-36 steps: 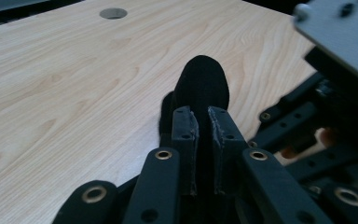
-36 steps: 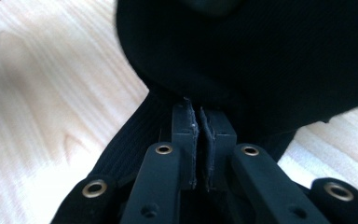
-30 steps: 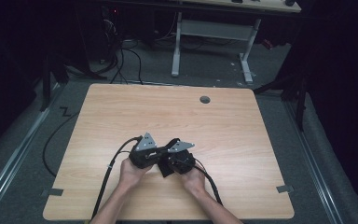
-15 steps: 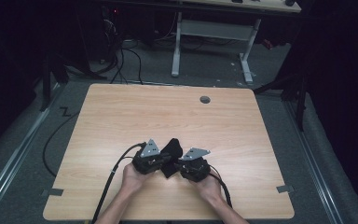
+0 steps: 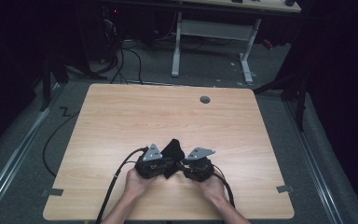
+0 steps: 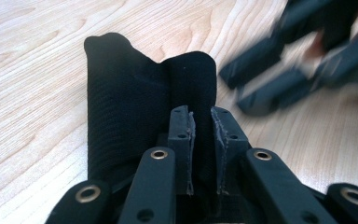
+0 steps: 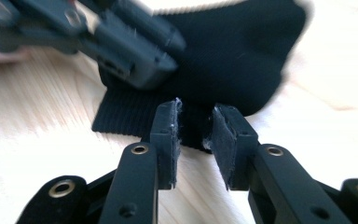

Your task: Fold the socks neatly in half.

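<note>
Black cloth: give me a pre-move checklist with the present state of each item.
1. Left gripper pinches the black cloth: ok, a fold sits between its jaws.
2. Right gripper free of the cloth: ok, jaws have just been opening and stand apart.
3. Cloth fully on the table: ok.
4. Grippers apart from each other: ok in the high view, though close.
5. Cloth lying flat: not ok, bunched.

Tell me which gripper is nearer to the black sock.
Left. The left gripper has its jaws closed on a fold of the black sock. The right gripper sits just off the sock's ribbed edge, jaws having just been opening, pads apart from the fabric.
</note>
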